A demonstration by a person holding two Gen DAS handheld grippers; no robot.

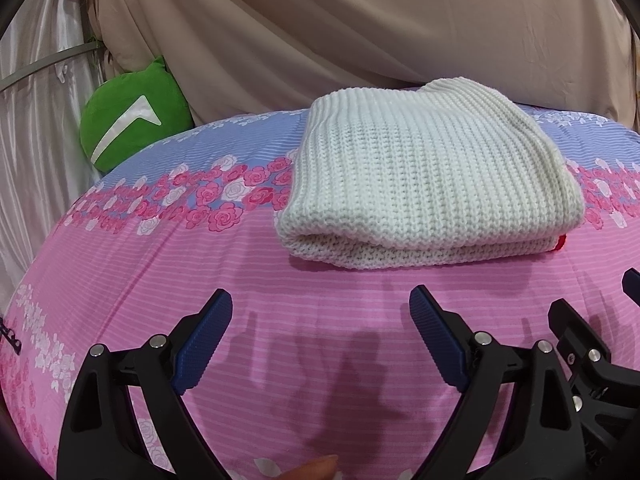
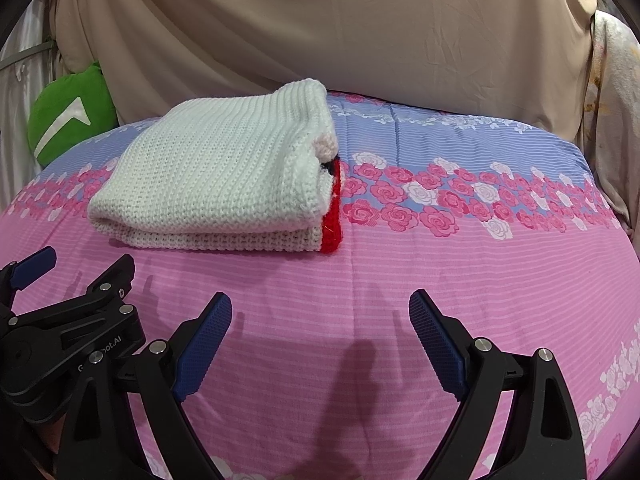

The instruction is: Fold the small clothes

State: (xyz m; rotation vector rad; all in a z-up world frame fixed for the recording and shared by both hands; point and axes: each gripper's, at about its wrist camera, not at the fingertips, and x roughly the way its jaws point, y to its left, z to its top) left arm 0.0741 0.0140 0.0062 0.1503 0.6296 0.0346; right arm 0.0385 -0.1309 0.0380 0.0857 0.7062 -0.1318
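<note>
A white knitted garment [image 1: 428, 188] lies folded into a thick rectangle on the pink and blue floral bedsheet [image 1: 280, 292]. In the right wrist view the same folded garment [image 2: 224, 176] shows a red band with a bit of black along its right edge. My left gripper [image 1: 320, 316] hovers open just in front of the garment, nothing between its blue pads. My right gripper [image 2: 320, 320] is also open and empty, in front of and to the right of the garment. Each gripper shows at the edge of the other's view.
A green plush cushion [image 1: 132, 120] with a white mark rests at the bed's far left. Beige fabric [image 1: 360, 32] drapes behind the bed. A pale cloth [image 2: 612, 120] hangs at the far right. A fingertip [image 1: 316, 470] shows at the bottom edge.
</note>
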